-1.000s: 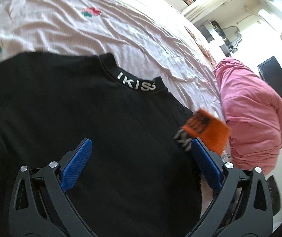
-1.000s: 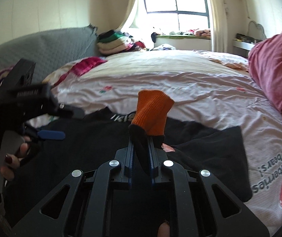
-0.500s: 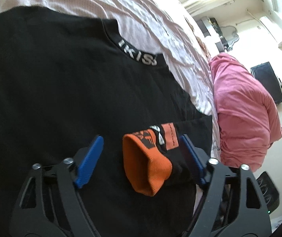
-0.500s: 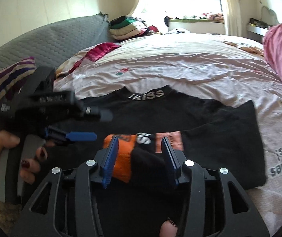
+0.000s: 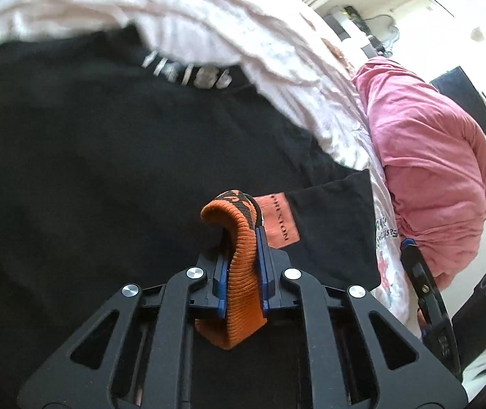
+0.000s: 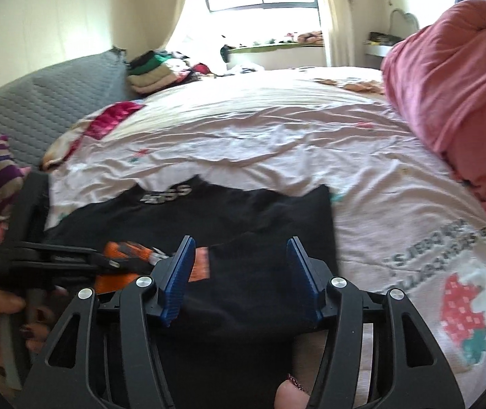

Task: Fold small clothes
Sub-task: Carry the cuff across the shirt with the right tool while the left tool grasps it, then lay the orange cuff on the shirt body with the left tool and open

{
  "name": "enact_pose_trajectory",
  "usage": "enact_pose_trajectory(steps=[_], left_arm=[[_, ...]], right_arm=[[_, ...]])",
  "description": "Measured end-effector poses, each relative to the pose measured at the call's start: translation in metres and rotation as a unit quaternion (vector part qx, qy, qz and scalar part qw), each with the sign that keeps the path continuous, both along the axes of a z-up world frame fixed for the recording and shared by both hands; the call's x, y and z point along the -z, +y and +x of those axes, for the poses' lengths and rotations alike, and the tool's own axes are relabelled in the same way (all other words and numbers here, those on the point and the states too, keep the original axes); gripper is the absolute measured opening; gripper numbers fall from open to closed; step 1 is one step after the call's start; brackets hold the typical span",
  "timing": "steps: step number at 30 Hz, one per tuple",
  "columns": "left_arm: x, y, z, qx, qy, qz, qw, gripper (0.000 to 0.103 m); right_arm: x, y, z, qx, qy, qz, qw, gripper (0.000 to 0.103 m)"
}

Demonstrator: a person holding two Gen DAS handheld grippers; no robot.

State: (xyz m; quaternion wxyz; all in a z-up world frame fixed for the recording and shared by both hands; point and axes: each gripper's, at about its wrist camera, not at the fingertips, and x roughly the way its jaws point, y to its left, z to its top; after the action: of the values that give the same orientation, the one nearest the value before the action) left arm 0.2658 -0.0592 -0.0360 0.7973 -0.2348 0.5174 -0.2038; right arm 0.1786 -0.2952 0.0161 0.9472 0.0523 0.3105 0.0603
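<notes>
Your left tongs (image 5: 241, 266) are squeezed tight on the orange sock (image 5: 241, 286). The blue pads press its ribbed cuff from both sides, and the top of the sock curls over above them. The sock hangs just over the black shirt (image 5: 89, 177), which lies flat on the bed (image 6: 277, 129).

Your right tongs (image 6: 241, 277) are wide open and hold nothing. They hover over the shirt's sleeve side, a little apart from the sock.

The sock looks soft, light and floppy. It will bend and droop wherever you do not hold it, so it cannot stand or stay flat by itself. The knit looks rough, so it should not slip out easily. It will not break. A good place to grab is the thick cuff, where you have it now. To fold it, your free tongs could take the loose end, though that end is hard to see here.

The shirt is soft too, and may bunch up if the tongs drag on it.

No box, basket or bin shows here. Across the bed, a pile of folded clothes (image 6: 151, 71) sits by the window.
</notes>
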Motion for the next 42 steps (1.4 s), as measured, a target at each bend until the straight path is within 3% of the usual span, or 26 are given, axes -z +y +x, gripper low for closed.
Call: enact_pose_trajectory(steps=[8, 16, 35, 42], left_arm=[[-0.064, 0.027, -0.002, -0.021, -0.088, 0.025, 0.9956, 0.006], [-0.097, 0.063, -0.008, -0.045, -0.124, 0.047, 0.9901, 0.005], [-0.070, 0.102, -0.015, -0.075, -0.093, 0.061, 0.9910, 0.006], [-0.068, 0.119, -0.021, -0.105, -0.105, 0.106, 0.9832, 0.015]], right_arm=[[0.000, -0.032, 0.004, 0.042, 0.008, 0.033, 0.999, 0.054], [0.003, -0.038, 0.006, 0.052, 0.015, 0.046, 0.997, 0.054], [0.013, -0.024, 0.014, 0.042, 0.027, 0.022, 0.999, 0.055], [0.020, 0.000, 0.023, 0.017, 0.034, -0.011, 0.999, 0.055]])
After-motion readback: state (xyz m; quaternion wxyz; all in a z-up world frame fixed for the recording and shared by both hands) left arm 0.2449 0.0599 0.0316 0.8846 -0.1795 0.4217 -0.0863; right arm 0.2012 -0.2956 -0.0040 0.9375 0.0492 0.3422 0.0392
